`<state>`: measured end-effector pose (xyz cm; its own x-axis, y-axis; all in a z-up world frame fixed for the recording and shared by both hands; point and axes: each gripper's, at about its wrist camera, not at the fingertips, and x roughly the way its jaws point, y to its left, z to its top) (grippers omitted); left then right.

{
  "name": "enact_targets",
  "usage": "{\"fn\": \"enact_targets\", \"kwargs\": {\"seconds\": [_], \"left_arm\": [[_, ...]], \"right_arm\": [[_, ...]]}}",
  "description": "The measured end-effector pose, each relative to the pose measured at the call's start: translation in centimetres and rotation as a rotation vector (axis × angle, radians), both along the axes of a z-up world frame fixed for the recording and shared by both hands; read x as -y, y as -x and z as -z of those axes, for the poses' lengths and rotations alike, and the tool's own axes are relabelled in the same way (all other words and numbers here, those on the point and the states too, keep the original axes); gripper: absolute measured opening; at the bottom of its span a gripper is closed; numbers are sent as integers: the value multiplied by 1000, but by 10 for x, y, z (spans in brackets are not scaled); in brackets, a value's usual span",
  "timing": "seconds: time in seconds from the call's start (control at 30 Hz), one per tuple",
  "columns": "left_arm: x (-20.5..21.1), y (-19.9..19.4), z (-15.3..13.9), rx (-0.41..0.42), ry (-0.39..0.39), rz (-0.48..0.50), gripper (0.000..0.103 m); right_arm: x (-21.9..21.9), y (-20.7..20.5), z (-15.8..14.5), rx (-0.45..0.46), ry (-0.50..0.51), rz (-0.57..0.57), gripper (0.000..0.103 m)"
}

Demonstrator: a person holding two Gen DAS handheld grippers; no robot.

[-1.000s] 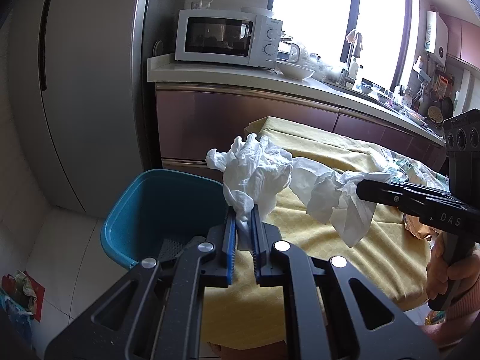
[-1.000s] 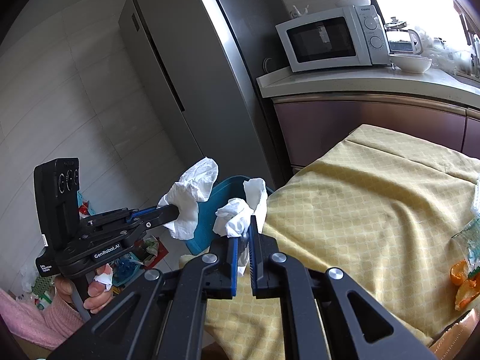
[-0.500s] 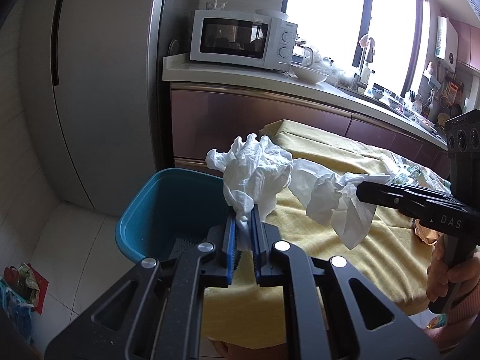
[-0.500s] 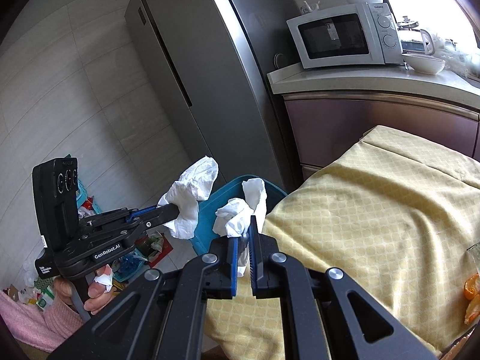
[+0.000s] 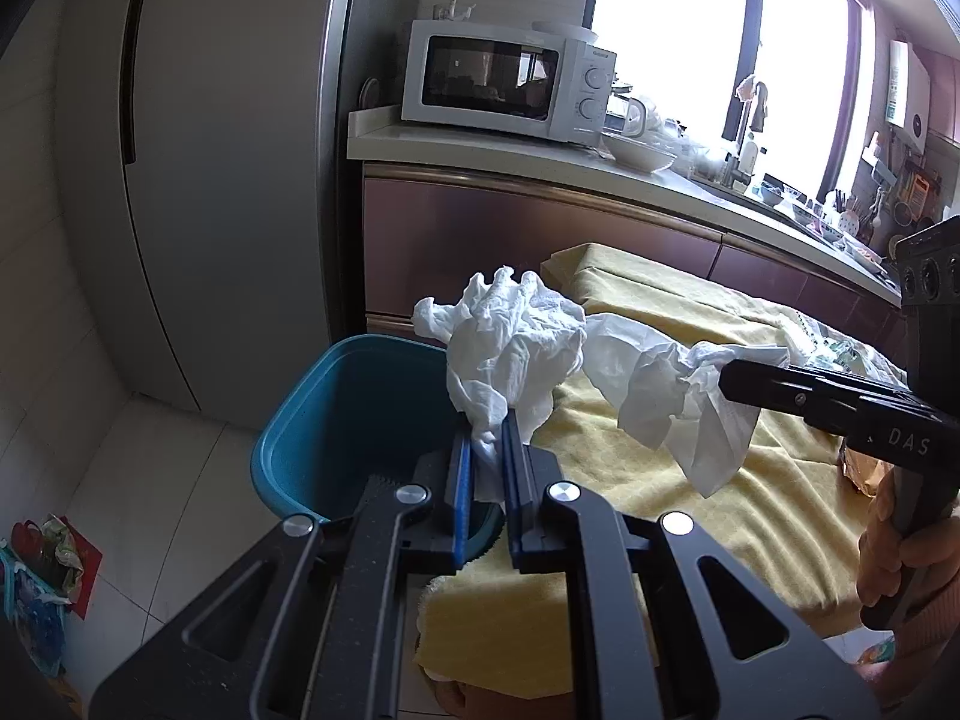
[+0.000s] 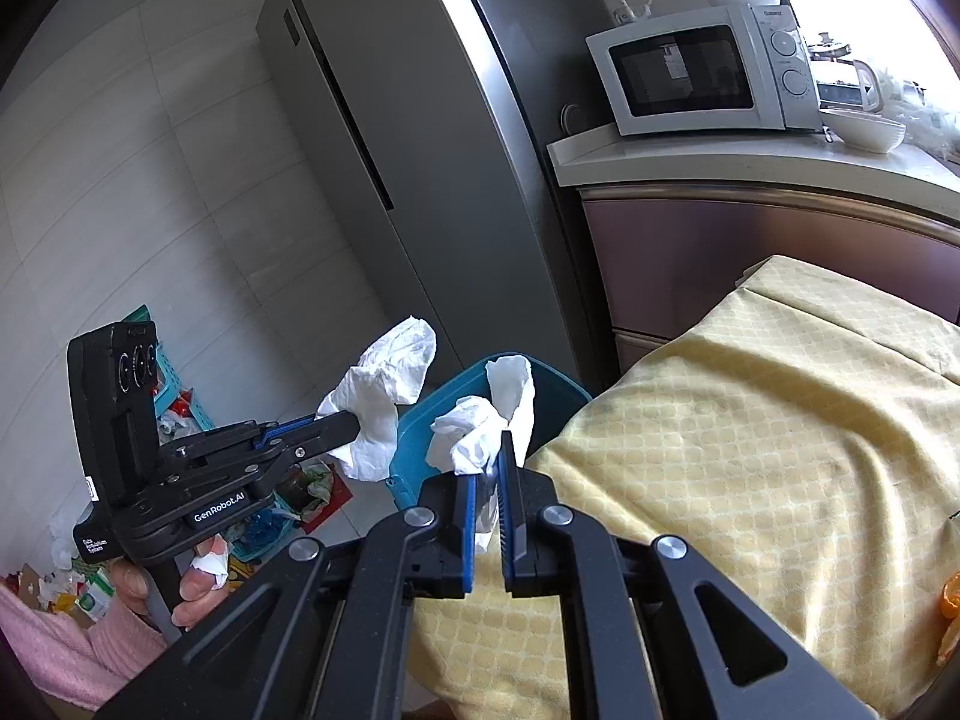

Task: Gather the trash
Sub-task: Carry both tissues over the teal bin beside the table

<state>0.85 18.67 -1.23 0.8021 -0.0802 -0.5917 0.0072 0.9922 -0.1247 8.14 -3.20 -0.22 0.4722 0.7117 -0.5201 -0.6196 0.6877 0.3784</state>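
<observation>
My left gripper (image 5: 487, 427) is shut on a crumpled white tissue (image 5: 516, 354), held just right of the teal bin (image 5: 336, 414) that stands on the floor by the table corner. My right gripper (image 6: 487, 443) is shut on a second crumpled white tissue (image 6: 480, 426), held near the same teal bin (image 6: 420, 450). In the left wrist view the right gripper (image 5: 729, 381) comes in from the right with its tissue (image 5: 666, 396) over the yellow tablecloth (image 5: 750, 480). In the right wrist view the left gripper (image 6: 351, 423) shows at the left with its tissue (image 6: 384, 390).
A grey fridge (image 5: 228, 180) stands behind the bin. A white microwave (image 5: 510, 84) sits on the counter (image 5: 600, 162) beyond the table. Litter and bags (image 6: 288, 486) lie on the floor at the left. Wrappers (image 5: 840, 354) rest on the cloth at the far right.
Both grippers have drifted left toward the teal bin with their tissues still held. The bin now sits nearer the centre of both views.
</observation>
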Motion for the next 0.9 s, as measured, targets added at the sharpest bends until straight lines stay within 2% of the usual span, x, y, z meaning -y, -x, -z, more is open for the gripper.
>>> {"fn": "enact_targets", "kwargs": {"seconds": [0.9], "left_arm": [[-20, -6, 12, -30, 8, -66, 10]], "right_arm": [[-29, -18, 2, -37, 12, -53, 5]]}}
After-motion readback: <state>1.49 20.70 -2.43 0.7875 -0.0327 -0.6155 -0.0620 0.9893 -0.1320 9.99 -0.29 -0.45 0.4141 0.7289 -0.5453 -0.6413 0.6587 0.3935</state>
